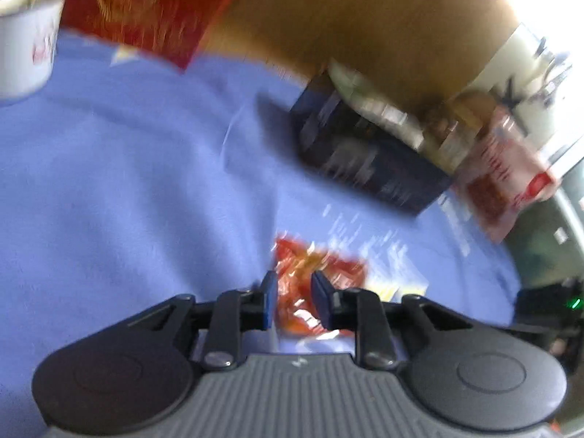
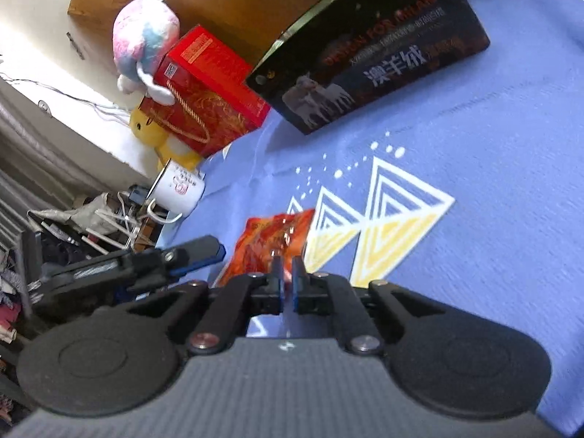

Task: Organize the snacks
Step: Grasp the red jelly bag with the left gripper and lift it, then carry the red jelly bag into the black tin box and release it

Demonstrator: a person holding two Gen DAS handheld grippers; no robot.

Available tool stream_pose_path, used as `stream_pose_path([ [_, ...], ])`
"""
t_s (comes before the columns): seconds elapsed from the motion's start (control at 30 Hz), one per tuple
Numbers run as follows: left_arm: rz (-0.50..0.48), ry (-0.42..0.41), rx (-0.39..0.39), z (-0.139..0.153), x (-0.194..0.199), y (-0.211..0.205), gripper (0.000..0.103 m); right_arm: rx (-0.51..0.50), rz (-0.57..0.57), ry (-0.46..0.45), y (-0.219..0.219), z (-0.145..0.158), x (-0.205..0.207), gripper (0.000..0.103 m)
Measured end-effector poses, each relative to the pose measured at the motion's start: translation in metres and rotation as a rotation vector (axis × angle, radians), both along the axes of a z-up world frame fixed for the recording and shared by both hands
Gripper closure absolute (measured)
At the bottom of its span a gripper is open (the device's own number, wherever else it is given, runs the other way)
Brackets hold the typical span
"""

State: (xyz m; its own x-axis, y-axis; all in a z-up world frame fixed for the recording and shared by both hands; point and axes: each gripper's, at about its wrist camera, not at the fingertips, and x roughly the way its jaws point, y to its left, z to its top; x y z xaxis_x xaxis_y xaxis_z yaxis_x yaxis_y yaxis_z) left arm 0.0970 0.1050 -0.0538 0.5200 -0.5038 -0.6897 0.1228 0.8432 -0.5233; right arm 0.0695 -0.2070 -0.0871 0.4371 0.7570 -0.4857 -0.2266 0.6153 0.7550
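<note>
Progress: early, by my judgement; one red packet (image 2: 272, 242) lies loose on the blue cloth (image 2: 474, 182), and a second, paler packet (image 1: 507, 182) leans by the dark box (image 2: 372, 47). Nothing looks sorted yet.
Left gripper (image 1: 294, 288): fingers apart, the red packet showing in the gap; view blurred, so contact cannot be told.
Right gripper (image 2: 287, 273): fingers nearly together at the packet's near edge; whether they pinch it cannot be told.
Red packet: flat, crinkled, glossy film, orange-red print; lies beside the white triangles printed on the cloth.
Nearby: red box (image 2: 208, 91), mug (image 2: 179, 189).
</note>
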Motion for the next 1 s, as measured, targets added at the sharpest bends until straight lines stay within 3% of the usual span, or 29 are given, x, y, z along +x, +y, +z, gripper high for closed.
stream_pose_path([
  [0.1,-0.017,-0.032,0.029,0.001,0.0,-0.006,0.082,-0.001,0.028,0.034,0.009,-0.002,0.007,0.084],
  [0.17,-0.019,-0.023,0.001,-0.002,0.003,-0.002,0.082,0.011,0.025,0.027,0.016,-0.003,0.012,0.081],
  [0.4,-0.022,-0.009,-0.063,-0.006,0.004,0.008,0.08,0.047,0.015,-0.015,0.024,-0.011,0.017,0.088],
  [0.47,-0.019,0.009,-0.109,-0.004,0.005,0.012,0.068,0.075,0.003,0.007,0.02,-0.013,0.016,0.091],
  [0.53,-0.001,-0.018,-0.139,0.001,0.0,0.017,0.048,0.119,-0.035,0.027,0.012,-0.015,0.013,0.091],
  [0.57,0.005,-0.033,-0.145,0.004,-0.003,0.017,0.044,0.149,-0.06,0.033,0.005,-0.016,0.01,0.091],
  [0.77,-0.028,-0.026,-0.275,0.01,-0.001,0.004,0.037,0.348,-0.132,0.055,-0.027,-0.019,-0.004,0.091],
  [0.8,-0.033,-0.03,-0.286,0.011,0.001,0.0,0.044,0.381,-0.131,0.056,-0.03,-0.019,-0.006,0.091],
  [0.83,-0.042,-0.036,-0.297,0.013,0.003,-0.003,0.065,0.404,-0.128,0.057,-0.031,-0.018,-0.007,0.091],
  [0.9,-0.076,-0.034,-0.309,0.019,0.011,-0.014,0.086,0.404,-0.123,0.04,-0.033,-0.011,-0.008,0.091],
  [1.0,-0.093,-0.083,-0.276,0.038,0.024,-0.029,0.086,0.341,-0.13,-0.032,-0.037,0.011,-0.005,0.091],
])
